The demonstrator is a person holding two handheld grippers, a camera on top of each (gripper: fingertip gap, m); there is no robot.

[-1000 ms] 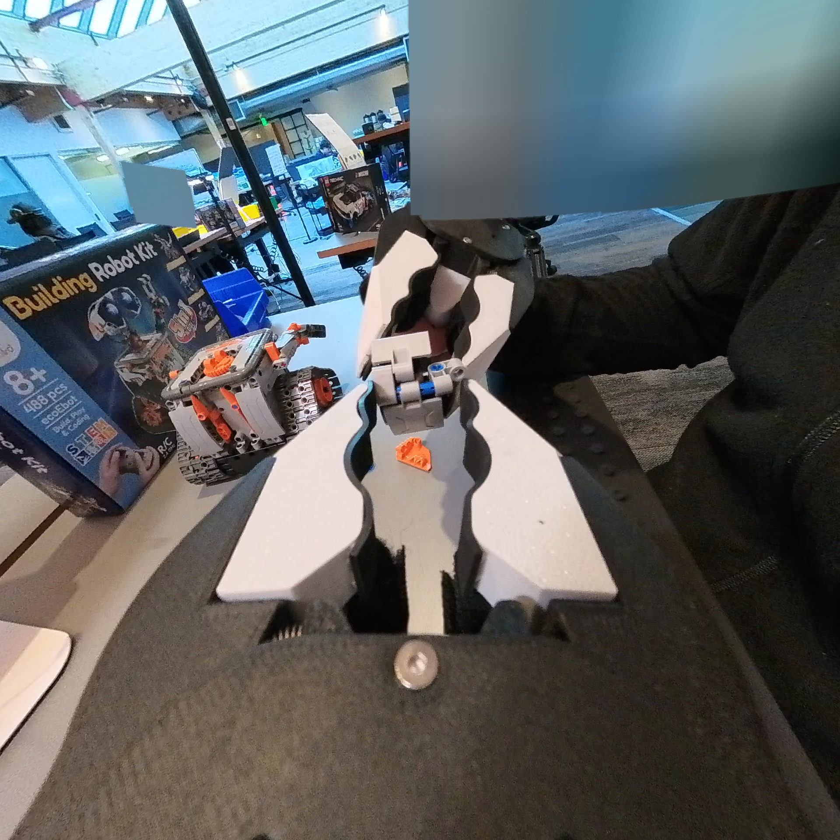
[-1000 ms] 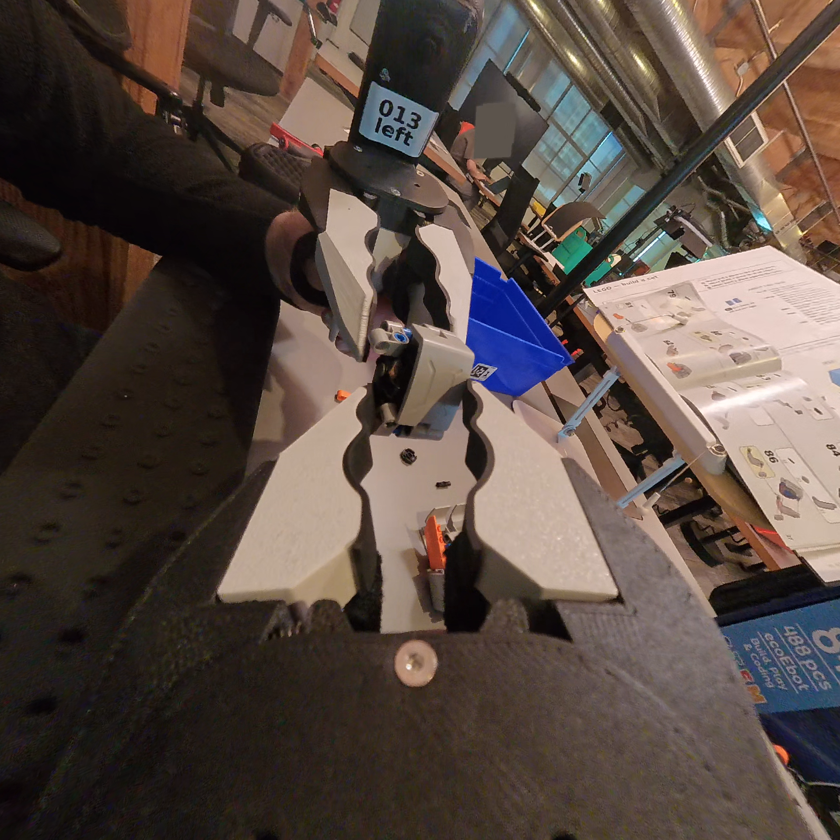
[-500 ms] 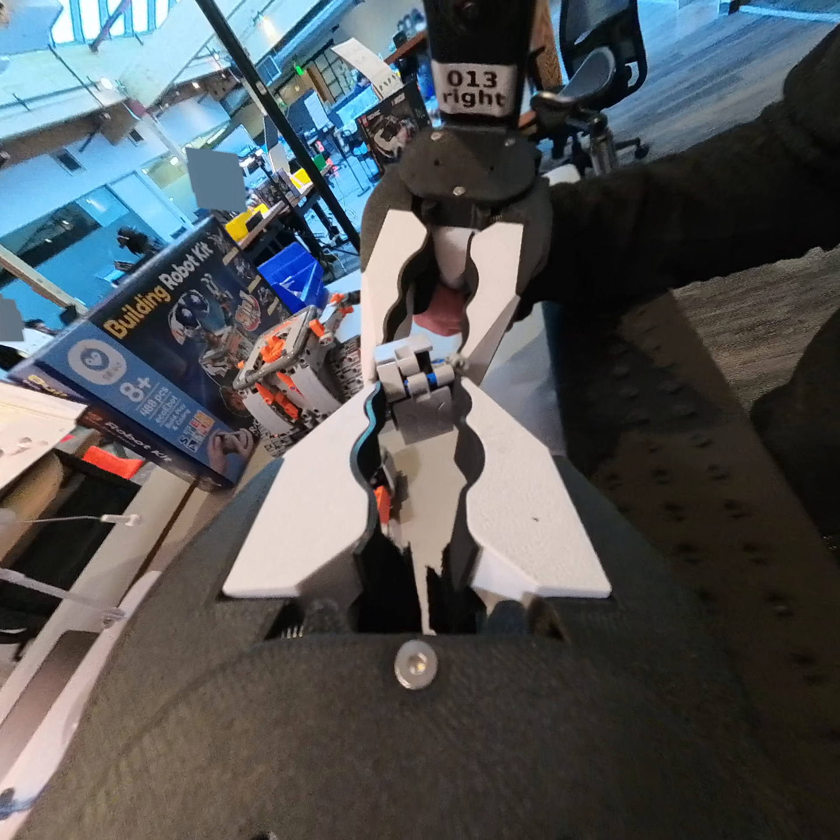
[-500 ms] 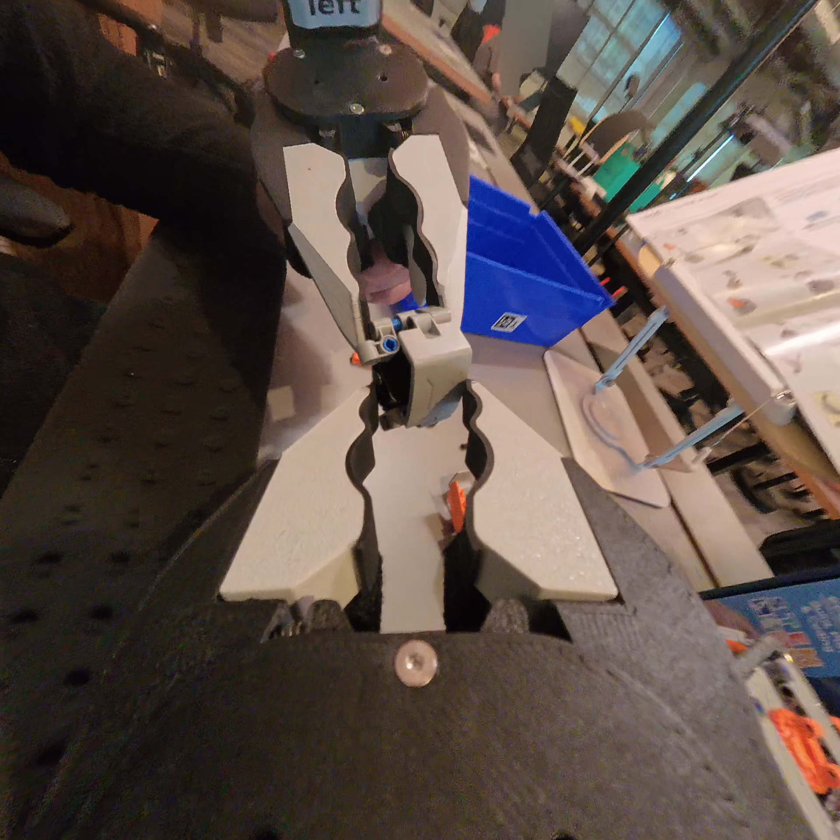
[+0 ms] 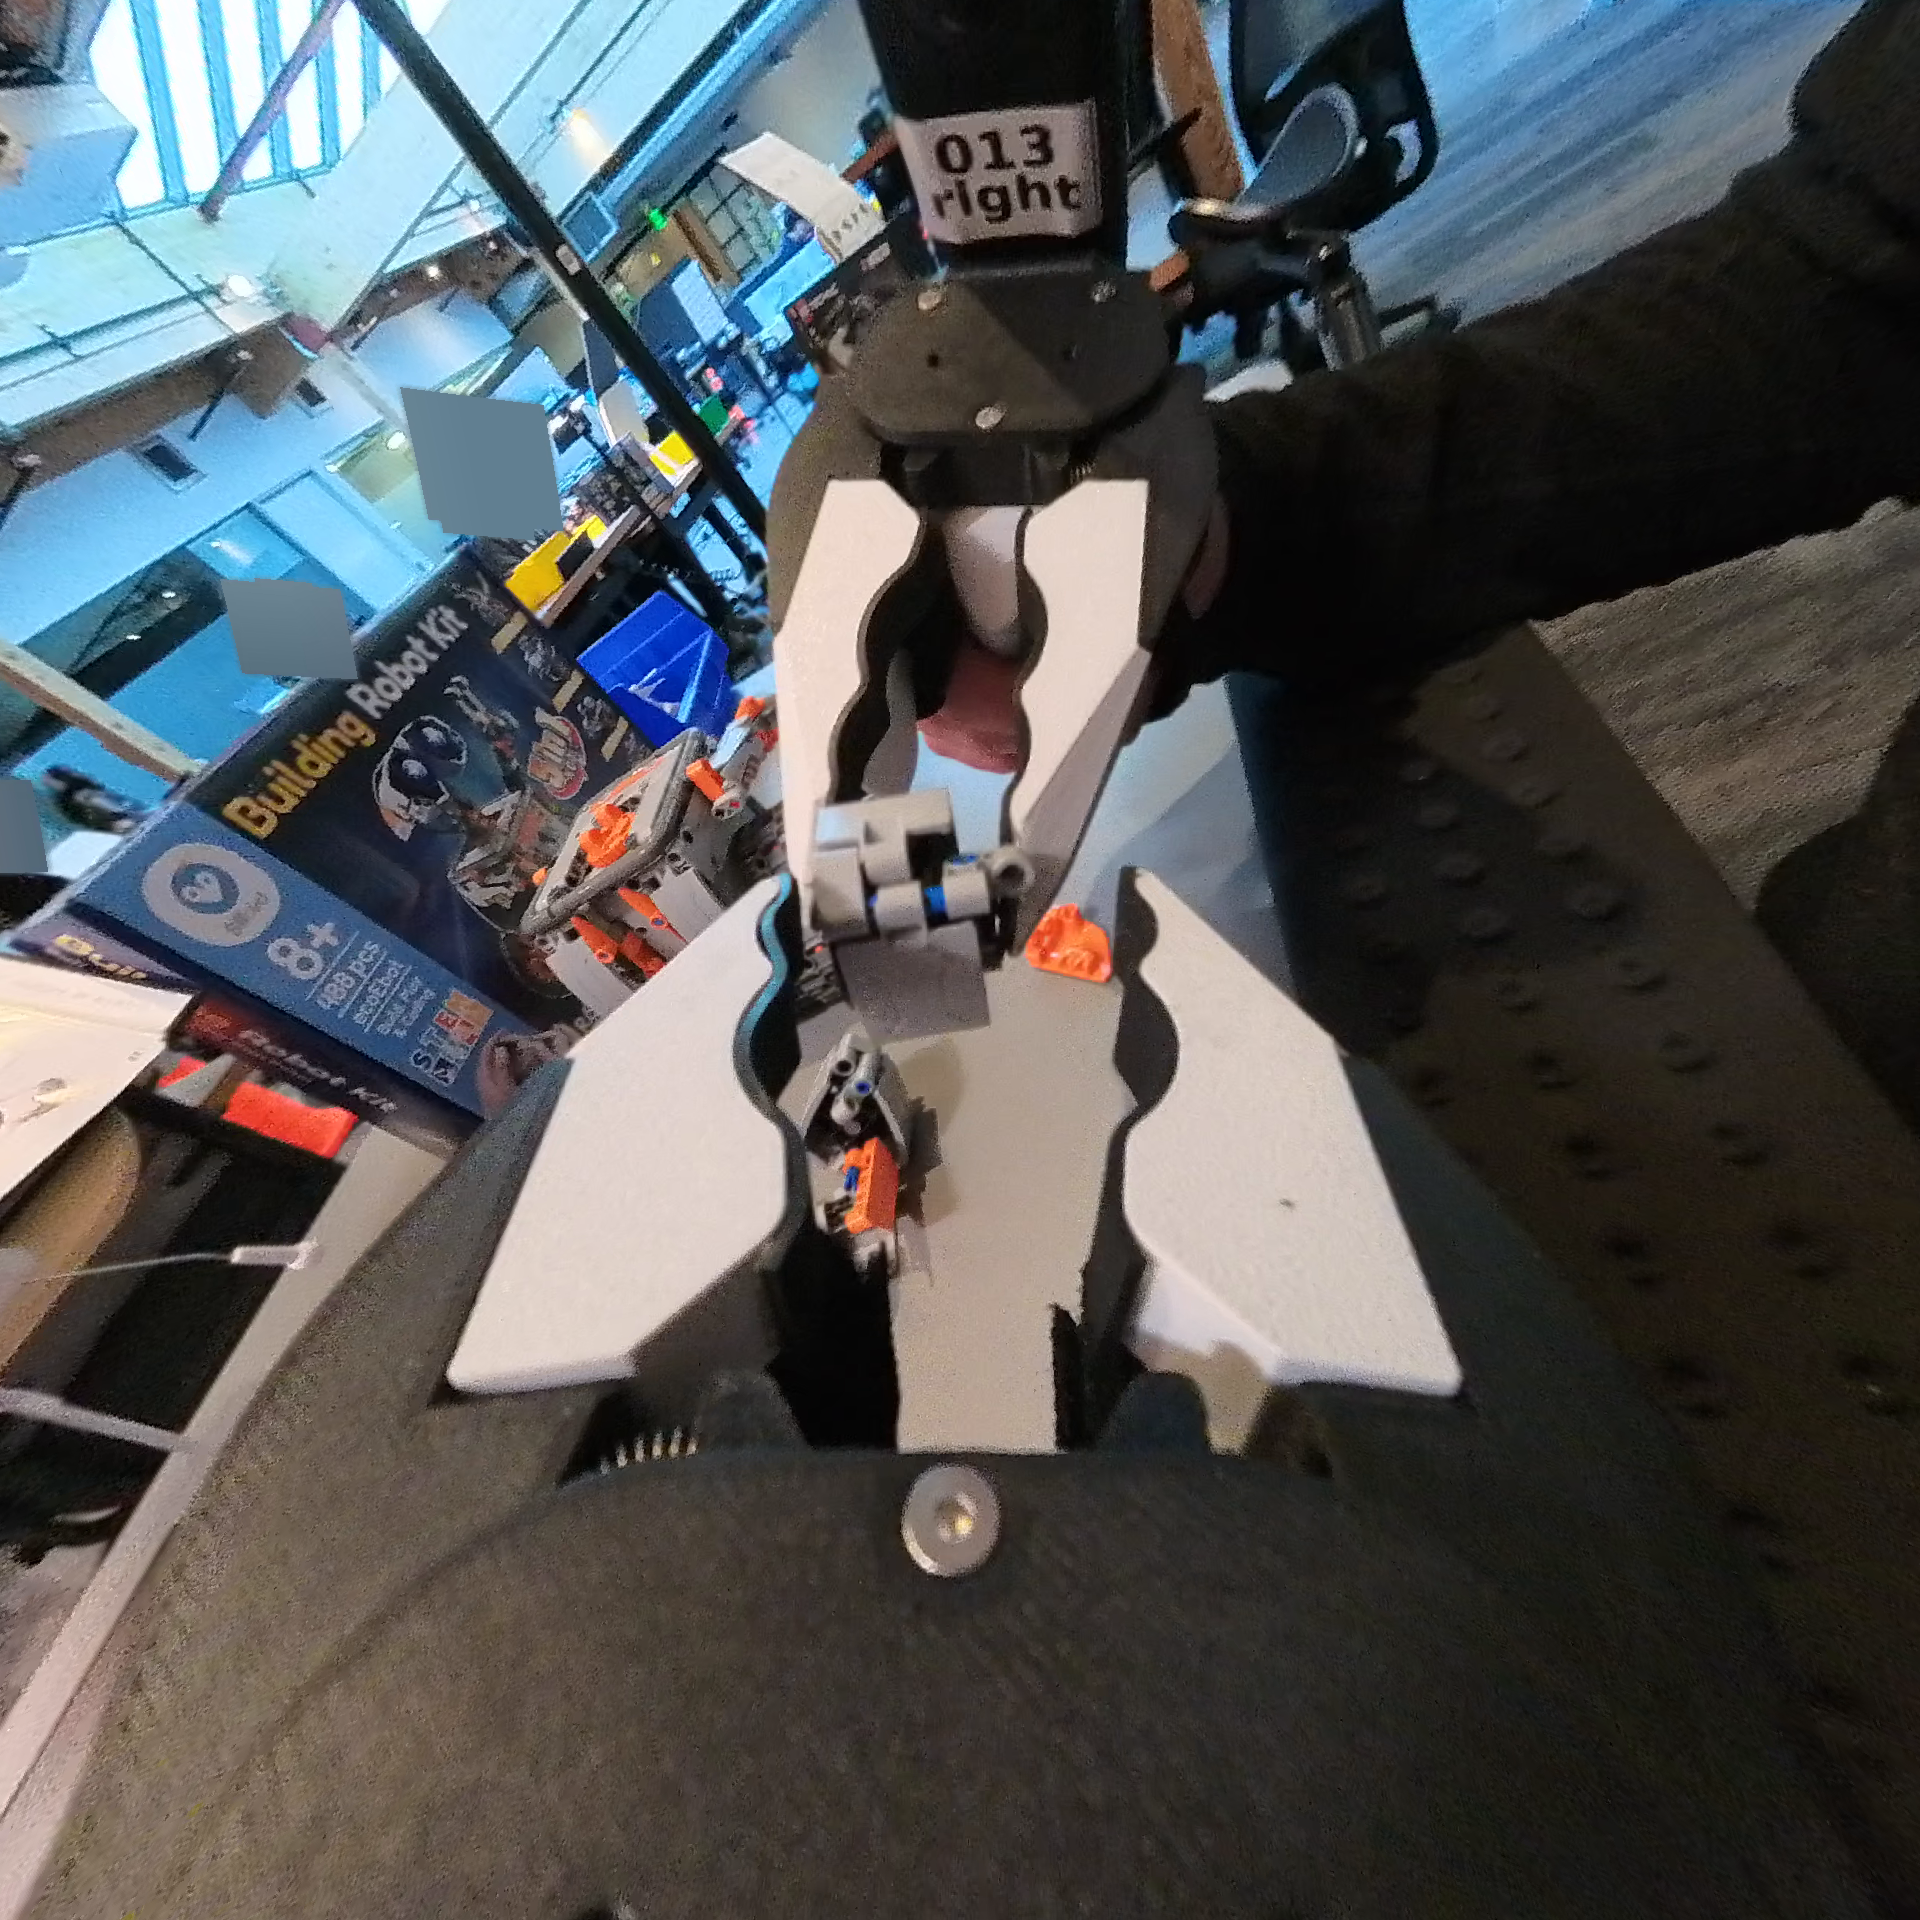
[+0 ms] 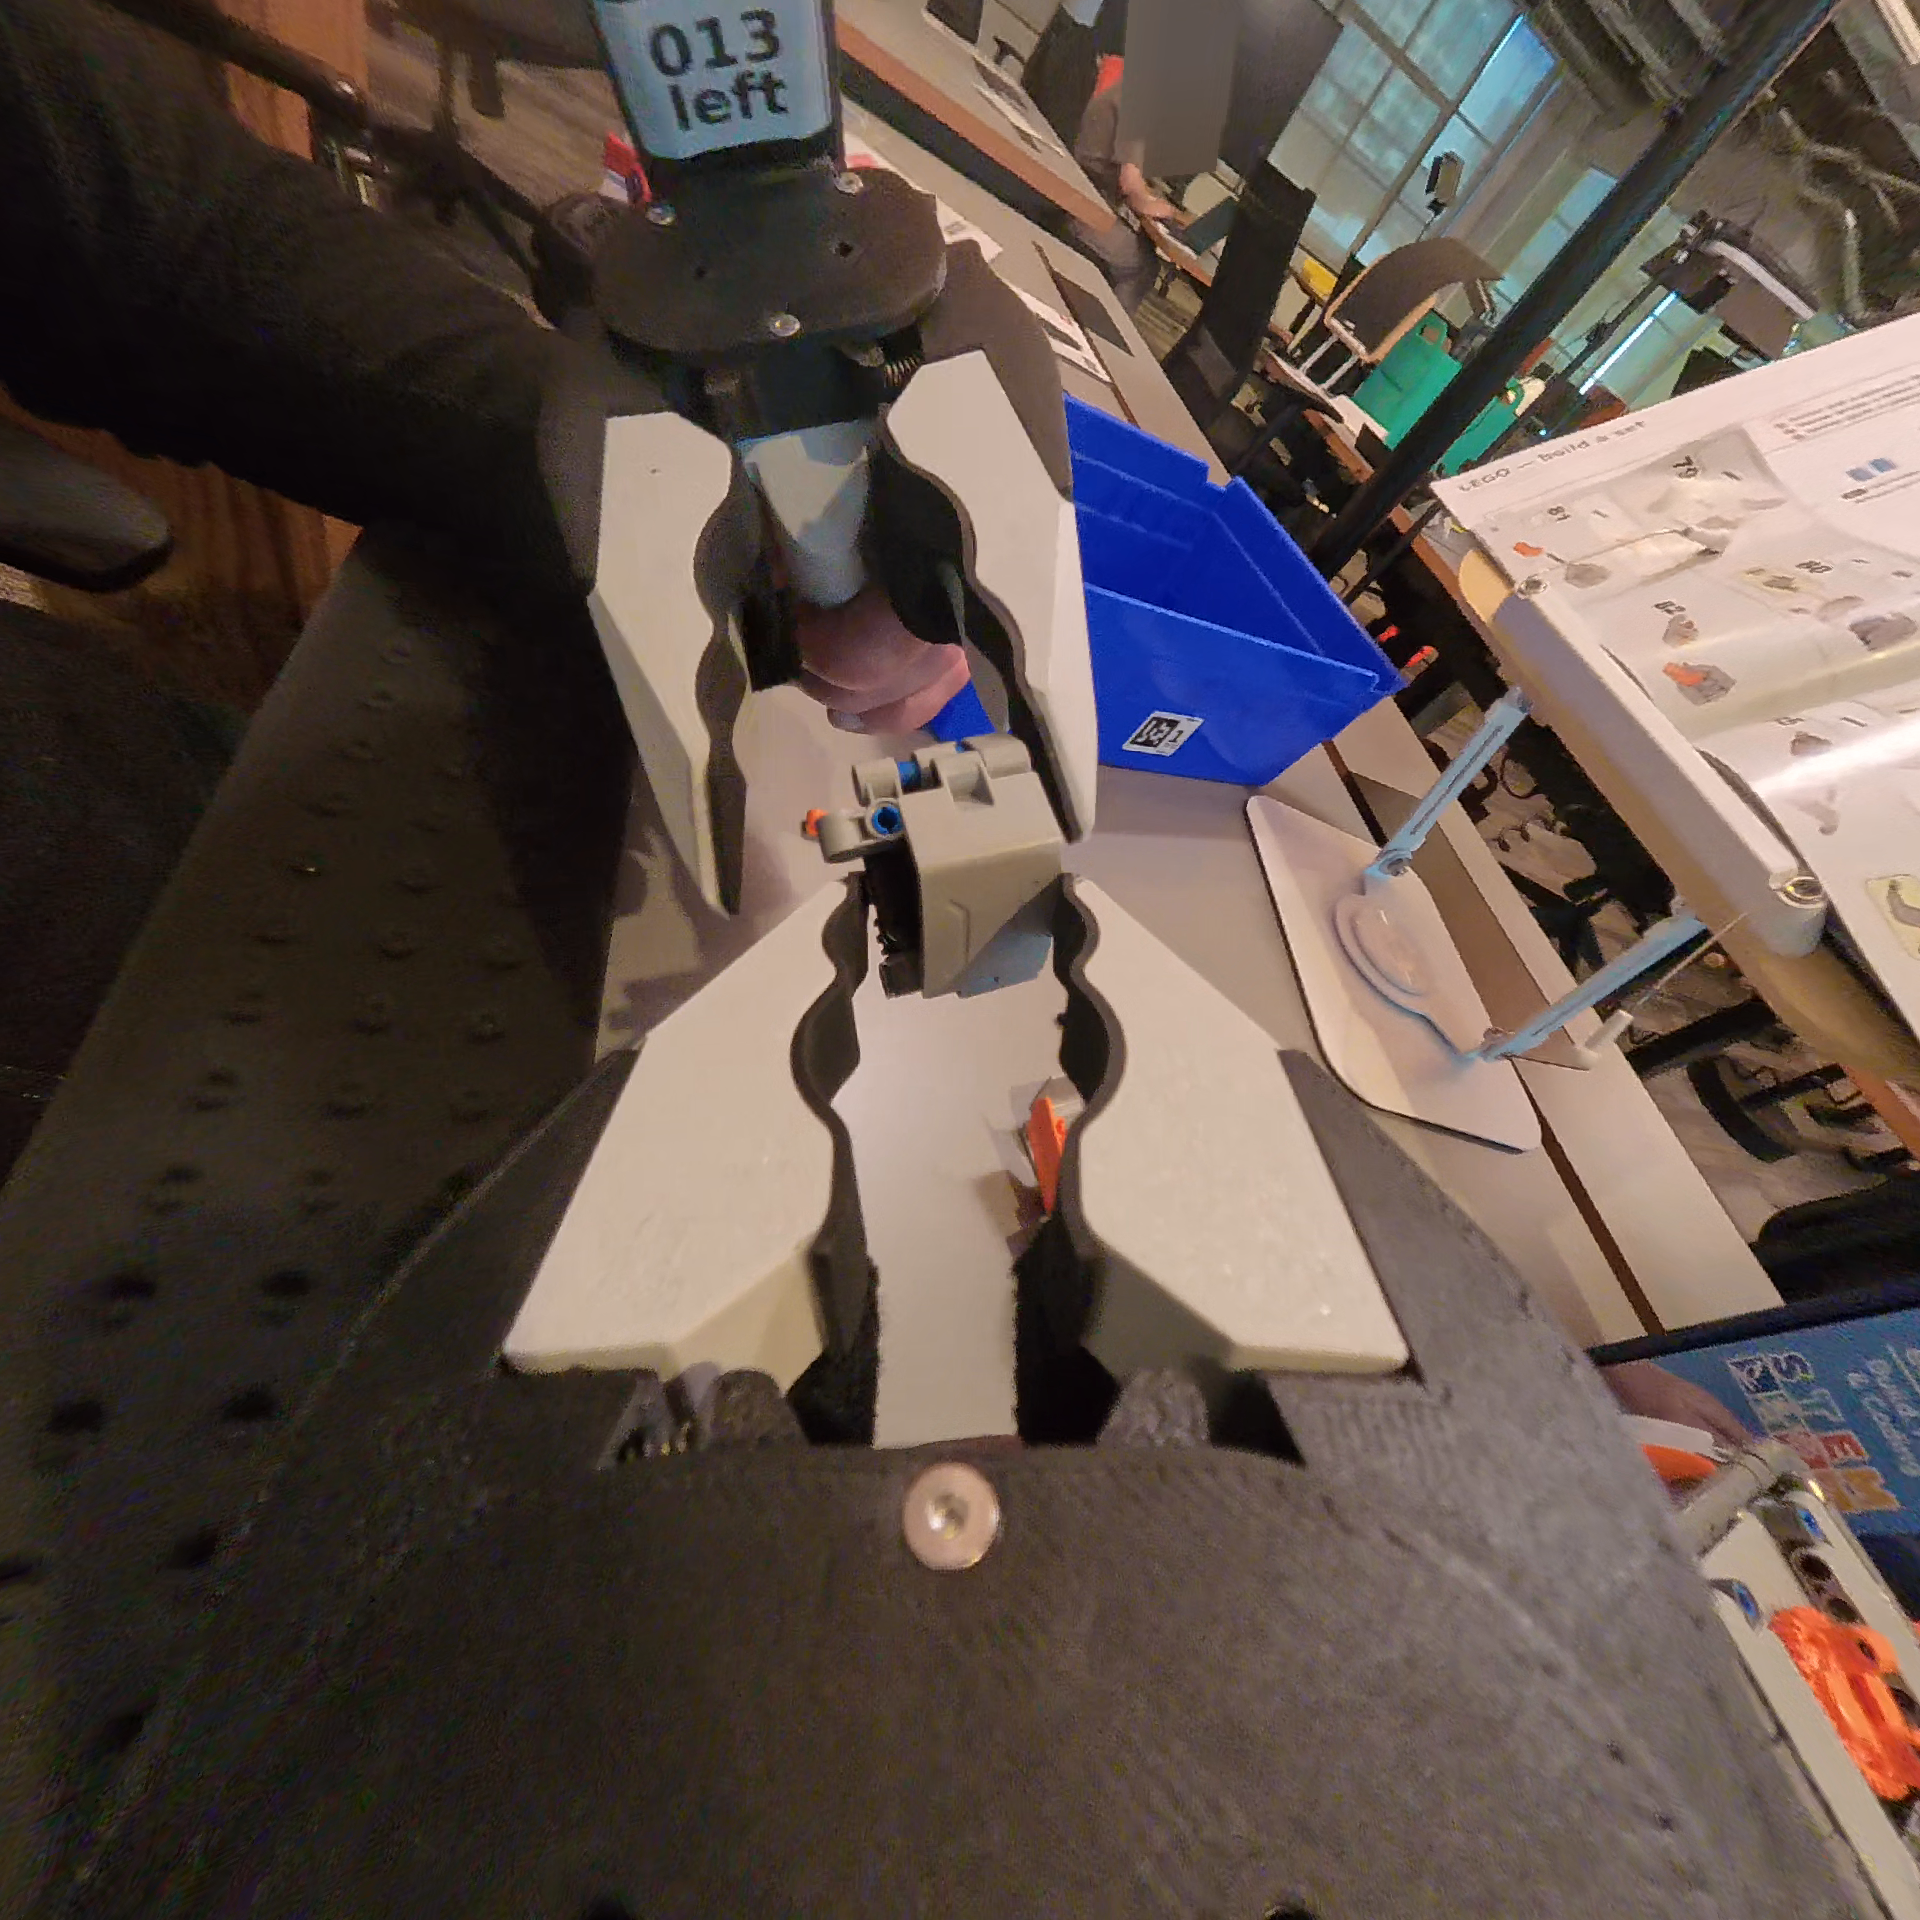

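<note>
Kit box (image 5: 343,883) and tracked robot model (image 5: 644,862) are sitting at left. I'm opening my left gripper (image 5: 961,888): fingers now wide apart, closer together half a second ago. Grey module (image 5: 914,966) is hanging over the table (image 5: 1018,1101), with only my right gripper (image 6: 961,899) clamping it. Loose orange piece (image 5: 1070,940) is lying just right of it.

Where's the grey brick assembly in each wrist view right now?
Left wrist view: the grey brick assembly is at centre frame, clamped at the tips of the right gripper, which reaches in from above.
Right wrist view: it is just above centre, between that gripper's own fingertips.
Shared landmark: the blue bin, left of the assembly in the left view and right of it in the right view.
</note>
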